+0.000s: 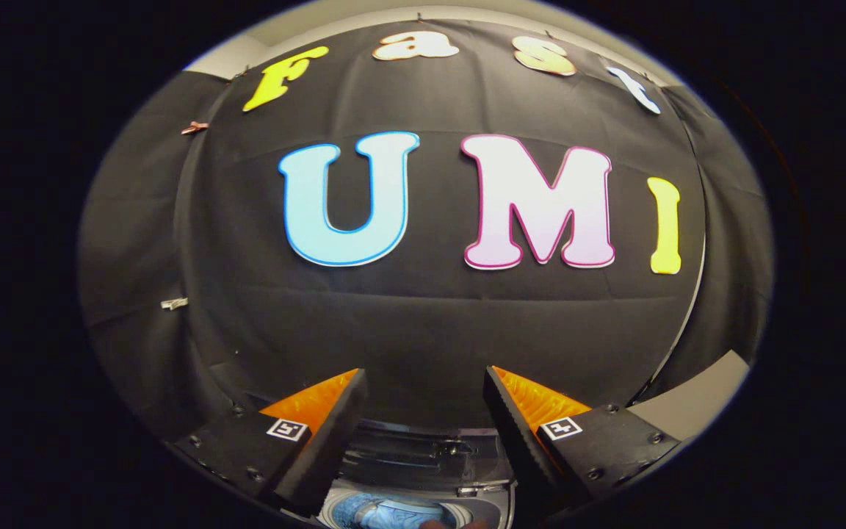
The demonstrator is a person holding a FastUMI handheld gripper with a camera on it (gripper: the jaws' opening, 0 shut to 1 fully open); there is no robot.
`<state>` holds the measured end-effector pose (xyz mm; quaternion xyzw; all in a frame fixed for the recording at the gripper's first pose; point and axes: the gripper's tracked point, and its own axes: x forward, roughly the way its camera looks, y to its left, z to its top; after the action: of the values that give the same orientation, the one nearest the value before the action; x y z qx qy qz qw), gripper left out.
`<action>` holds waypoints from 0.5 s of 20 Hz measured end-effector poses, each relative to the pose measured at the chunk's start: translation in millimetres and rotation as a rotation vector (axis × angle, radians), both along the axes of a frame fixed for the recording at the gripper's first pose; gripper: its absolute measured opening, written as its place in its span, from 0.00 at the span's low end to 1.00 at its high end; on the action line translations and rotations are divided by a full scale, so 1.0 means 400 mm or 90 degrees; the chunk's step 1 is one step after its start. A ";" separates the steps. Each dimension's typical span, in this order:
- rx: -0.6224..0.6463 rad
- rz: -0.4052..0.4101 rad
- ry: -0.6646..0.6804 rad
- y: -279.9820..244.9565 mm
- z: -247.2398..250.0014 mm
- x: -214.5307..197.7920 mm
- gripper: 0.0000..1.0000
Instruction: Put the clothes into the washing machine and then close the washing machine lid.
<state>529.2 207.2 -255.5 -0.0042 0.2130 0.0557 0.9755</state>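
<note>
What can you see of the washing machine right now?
The washing machine sits low between the fingers of the open claw, against the black cloth wall. Its top looks like grey plastic and its lid is up, showing a round drum opening. Blue clothes lie inside the drum. The claw holds nothing and touches no part of the machine.

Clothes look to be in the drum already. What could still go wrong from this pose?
1. The gripper is open and aimed at the black cloth wall, with the washing machine low between its fingers, so reaching for the lid may misjudge.
2. Blue clothes sit high in the drum; the lid could catch them.
</note>
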 end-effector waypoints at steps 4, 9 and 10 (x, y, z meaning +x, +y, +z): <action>-0.038 -0.021 0.079 -0.011 -0.101 0.041 0.99; -0.029 -0.007 0.166 0.009 -0.210 0.046 0.99; -0.012 -0.014 0.170 0.005 -0.233 0.036 0.99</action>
<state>543.6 209.3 -348.8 -0.0036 0.3418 0.0431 0.9388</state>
